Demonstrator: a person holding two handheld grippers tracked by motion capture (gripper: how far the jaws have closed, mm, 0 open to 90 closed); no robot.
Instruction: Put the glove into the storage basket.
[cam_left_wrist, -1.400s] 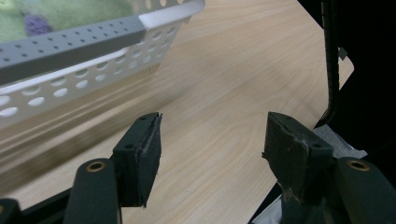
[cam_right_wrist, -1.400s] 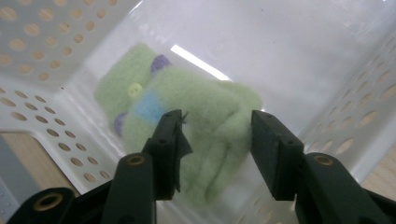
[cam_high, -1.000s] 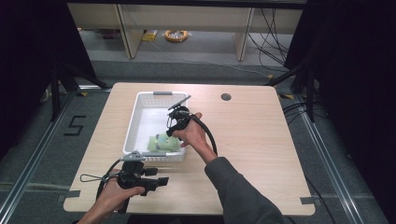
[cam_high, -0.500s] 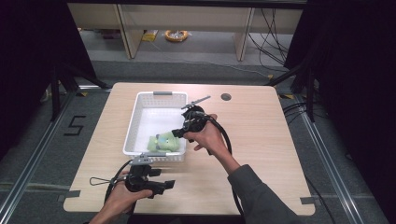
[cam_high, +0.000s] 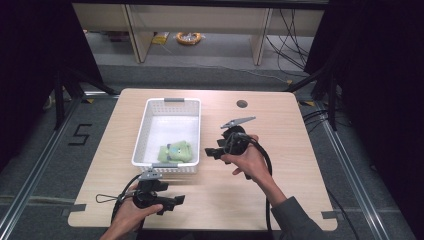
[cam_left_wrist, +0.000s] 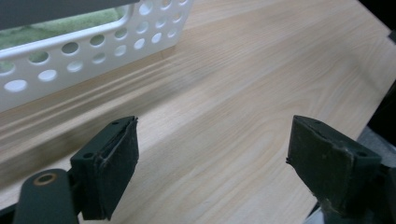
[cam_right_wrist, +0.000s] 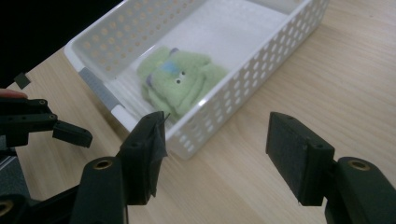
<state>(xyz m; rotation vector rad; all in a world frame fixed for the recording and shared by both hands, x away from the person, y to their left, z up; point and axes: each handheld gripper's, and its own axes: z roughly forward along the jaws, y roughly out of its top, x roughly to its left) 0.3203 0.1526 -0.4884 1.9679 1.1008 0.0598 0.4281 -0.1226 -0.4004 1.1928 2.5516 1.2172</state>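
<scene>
A green plush toy (cam_high: 175, 151) (cam_right_wrist: 180, 84) lies at the near end of a white perforated basket (cam_high: 145, 125) (cam_right_wrist: 261, 51) on the wooden table. To the right of the basket, above the table, my right gripper (cam_high: 210, 151) (cam_right_wrist: 219, 154) is open and empty, its jaws toward the basket's near corner. My left gripper (cam_high: 172, 202) (cam_left_wrist: 212, 158) is open too, held low over the table's front edge, just in front of the basket (cam_left_wrist: 93, 46). It also appears at the left of the right gripper view (cam_right_wrist: 70, 133).
A small round hole (cam_high: 242, 104) marks the table's far right. Beyond the table stand shelf legs and cables on the floor (cam_high: 280, 45). Bare wood (cam_high: 295, 150) stretches right of the basket.
My right gripper has drawn out of the basket and moved right, leaving the plush toy inside. The left gripper has slid back toward the front edge.
</scene>
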